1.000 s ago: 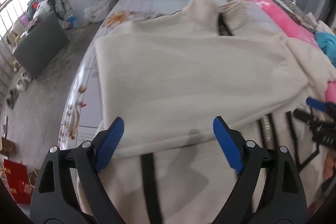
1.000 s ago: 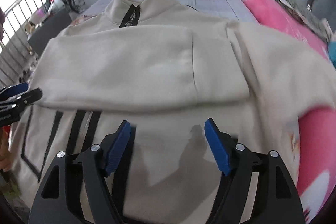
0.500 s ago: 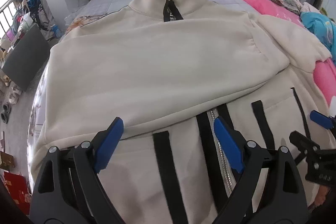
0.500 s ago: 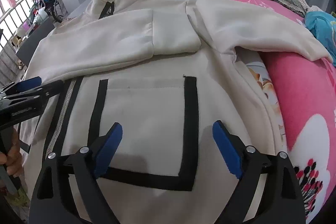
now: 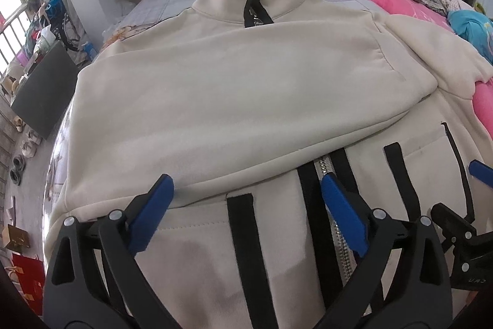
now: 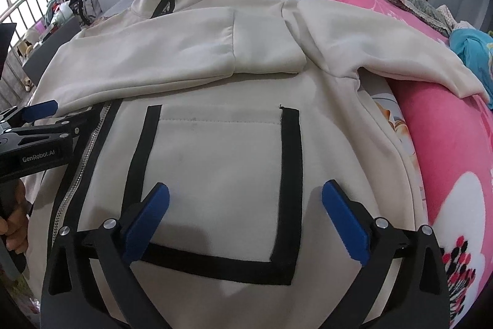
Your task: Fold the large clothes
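Both grippers' fingers (image 5: 163,190) just spread wide (empty) over jacket (image 6: 215,156) beside pink quilt (image 6: 456,144).

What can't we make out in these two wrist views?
- Jacket hem: both views, cut off at the bottom edge behind the tongs' black arms.
- Upper zipper: both views, covered by the folded sleeve.
- Other sleeve's cuff: right view, drops behind the pink quilt.
- Right tongs: left view, mostly cut by the right edge.
- Left tongs: right view, one tip cut by the left edge.
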